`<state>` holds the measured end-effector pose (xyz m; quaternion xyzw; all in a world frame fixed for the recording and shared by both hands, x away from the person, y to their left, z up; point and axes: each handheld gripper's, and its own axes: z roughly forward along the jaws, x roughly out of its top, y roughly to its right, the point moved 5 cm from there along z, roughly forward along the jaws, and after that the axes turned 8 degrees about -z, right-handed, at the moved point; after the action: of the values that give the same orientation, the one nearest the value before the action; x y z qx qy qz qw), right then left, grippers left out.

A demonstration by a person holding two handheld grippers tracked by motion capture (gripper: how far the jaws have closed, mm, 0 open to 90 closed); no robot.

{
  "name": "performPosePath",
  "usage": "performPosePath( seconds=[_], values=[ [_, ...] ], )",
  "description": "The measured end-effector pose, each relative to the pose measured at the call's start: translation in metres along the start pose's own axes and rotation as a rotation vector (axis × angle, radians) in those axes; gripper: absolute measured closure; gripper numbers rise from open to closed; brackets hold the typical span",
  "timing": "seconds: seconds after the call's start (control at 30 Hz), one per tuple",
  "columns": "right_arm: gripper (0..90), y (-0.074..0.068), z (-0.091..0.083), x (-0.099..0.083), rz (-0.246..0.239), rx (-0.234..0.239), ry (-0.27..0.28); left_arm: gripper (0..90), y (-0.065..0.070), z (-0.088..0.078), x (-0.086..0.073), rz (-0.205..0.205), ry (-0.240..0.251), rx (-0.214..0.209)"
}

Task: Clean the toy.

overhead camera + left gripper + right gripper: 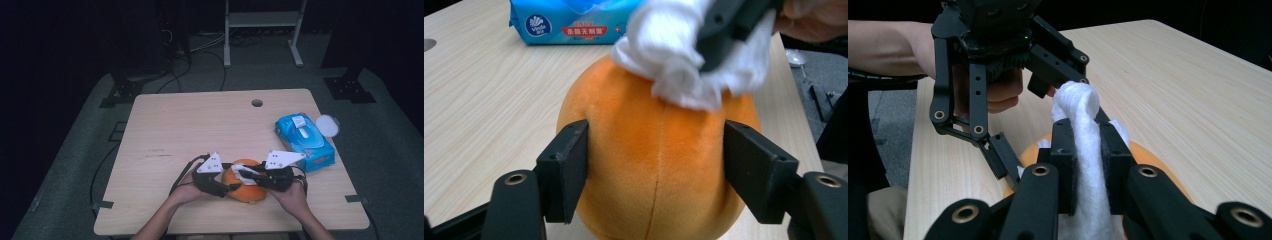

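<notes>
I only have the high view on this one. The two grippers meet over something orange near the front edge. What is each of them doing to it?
Observer: The left gripper clamps an orange plush ball, one pad on each flank.
Operator: And the white bit on top?
Observer: A white wipe, pinched between the right gripper's closed jaws and pressed on the ball's top.
Operator: Is the blue packet open?
Observer: The blue wipe pack has its flap lifted; a round white lid lies beside it.

A light wooden table (165,125) on grey floor (395,125); beyond, darkness, possibly a metal stand (262,30).
</notes>
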<state>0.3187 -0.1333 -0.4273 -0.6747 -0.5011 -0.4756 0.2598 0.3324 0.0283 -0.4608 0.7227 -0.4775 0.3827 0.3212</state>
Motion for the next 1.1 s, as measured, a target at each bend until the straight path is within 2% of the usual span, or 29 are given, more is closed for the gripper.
performPosePath(
  seconds=[0.17,0.3,0.37,0.43,0.53,0.6,0.63,0.7,0.9,1.1],
  values=[
    [79.8,0.017,-0.009,-0.013,0.047,-0.046,-0.026,30.4,-0.005,-0.001,-0.006,-0.02,-0.005,-0.004],
    [79.8,0.02,-0.012,-0.021,0.071,-0.046,-0.034,23.9,-0.006,-0.002,-0.005,-0.044,0.001,-0.018],
    [79.7,0.019,-0.011,-0.021,0.059,-0.051,-0.037,16.4,-0.006,-0.004,-0.001,-0.058,0.017,-0.016],
    [79.7,0.017,-0.009,-0.019,0.056,-0.044,-0.027,13.8,-0.005,-0.005,0.005,-0.059,0.062,-0.028],
    [79.6,0.009,-0.002,-0.012,0.046,-0.017,-0.01,14.2,-0.002,-0.005,0.009,-0.045,0.08,-0.032],
    [79.3,0.003,0.004,-0.008,0.026,-0.003,-0.006,16.6,0.0,0.0,0.007,-0.031,0.063,-0.035],
    [79.3,0.001,0.006,-0.007,0.018,-0.002,-0.013,20.7,-0.001,0.0,0.004,-0.021,0.055,-0.033],
    [79.4,0.001,0.007,-0.007,0.007,-0.004,-0.021,25.8,-0.004,-0.002,0.001,-0.036,0.039,-0.028],
    [79.4,0.014,-0.003,-0.019,0.065,-0.016,-0.02,30.1,-0.011,-0.005,-0.004,-0.05,0.02,-0.022],
    [79.5,0.027,-0.018,-0.036,0.126,-0.057,-0.046,30.4,-0.023,-0.009,-0.01,-0.11,0.026,-0.016]
  ],
)
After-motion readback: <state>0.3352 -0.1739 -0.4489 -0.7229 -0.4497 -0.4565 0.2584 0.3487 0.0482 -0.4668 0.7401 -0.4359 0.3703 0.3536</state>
